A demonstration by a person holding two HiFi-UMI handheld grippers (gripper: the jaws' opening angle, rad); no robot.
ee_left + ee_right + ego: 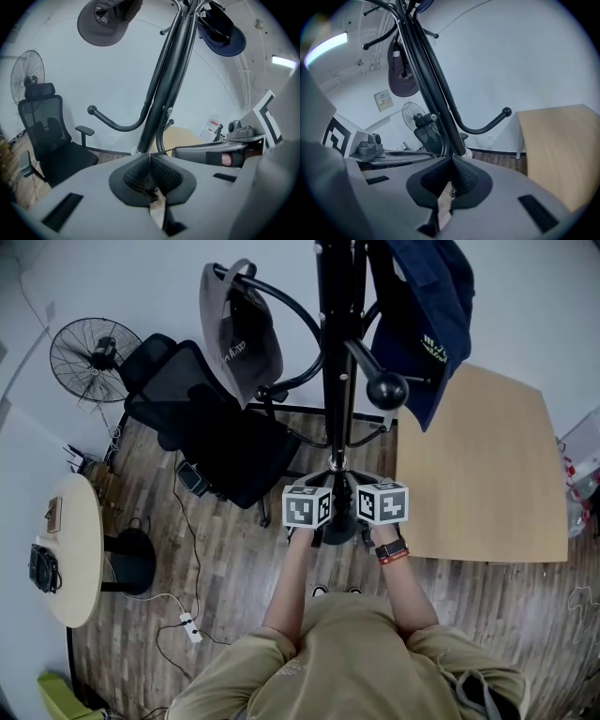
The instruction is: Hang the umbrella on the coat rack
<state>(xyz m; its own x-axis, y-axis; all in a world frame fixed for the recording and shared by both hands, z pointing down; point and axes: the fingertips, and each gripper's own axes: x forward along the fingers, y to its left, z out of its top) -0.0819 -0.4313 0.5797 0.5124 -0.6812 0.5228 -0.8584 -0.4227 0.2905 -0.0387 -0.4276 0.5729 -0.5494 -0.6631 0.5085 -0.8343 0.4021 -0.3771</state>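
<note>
- The coat rack [333,334] is the big thing here: a black pole with curved arms, standing right in front of the person.
- A wooden table [478,465] is just to its right and a black office chair [216,437] to its left, with a fan [94,357] further back.
- A grey cap [239,334] and a navy cap [422,315] each hang on an upper arm. The ball-tipped arm [386,388] looks free.
- The left gripper [150,159] and right gripper [452,161] are low down by the foot of the rack, side by side. Both have their jaws pressed together with nothing between them.
- The umbrella can't be made out in any view (a dark one hanging against the black pole would be easy to miss).
- Handling guess: it's likely light, with a stiff shaft under soft, slippery fabric. Pinching the shaft close to the handle beats grabbing the canopy, leaving the handle or strap free to loop over an arm.
</note>
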